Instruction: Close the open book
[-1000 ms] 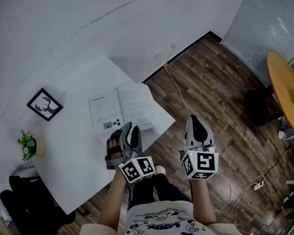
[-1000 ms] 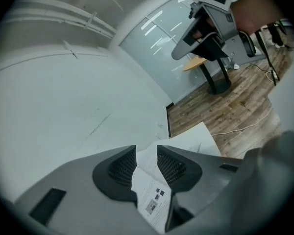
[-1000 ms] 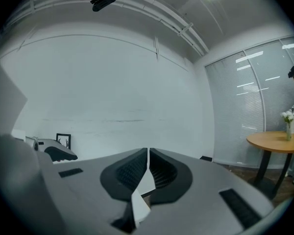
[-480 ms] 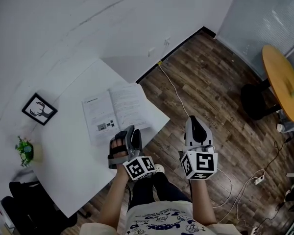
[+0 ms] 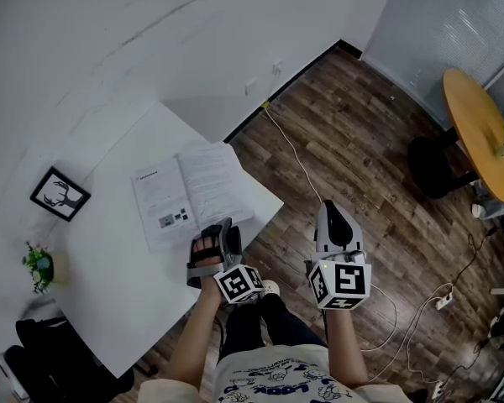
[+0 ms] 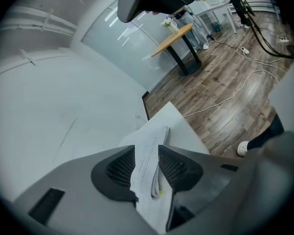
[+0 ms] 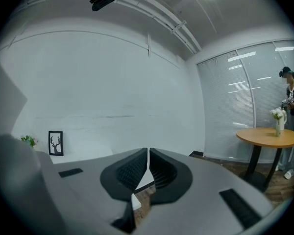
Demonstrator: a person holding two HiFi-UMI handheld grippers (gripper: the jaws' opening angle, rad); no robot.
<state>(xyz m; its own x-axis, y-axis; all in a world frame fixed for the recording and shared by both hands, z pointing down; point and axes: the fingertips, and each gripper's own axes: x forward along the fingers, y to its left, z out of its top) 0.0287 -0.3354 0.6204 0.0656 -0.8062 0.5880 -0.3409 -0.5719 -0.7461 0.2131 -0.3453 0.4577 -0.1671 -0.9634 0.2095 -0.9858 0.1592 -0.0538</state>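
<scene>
Left claw opening around book pages; right claw closed.

The print on the white pages of the open paper book is too small to read. The pages stand between the opening jaws of the grey left gripper, and their near end is hidden below these jaws. Far right of the jaws, the head view's edge cuts the round orange wooden table.
</scene>
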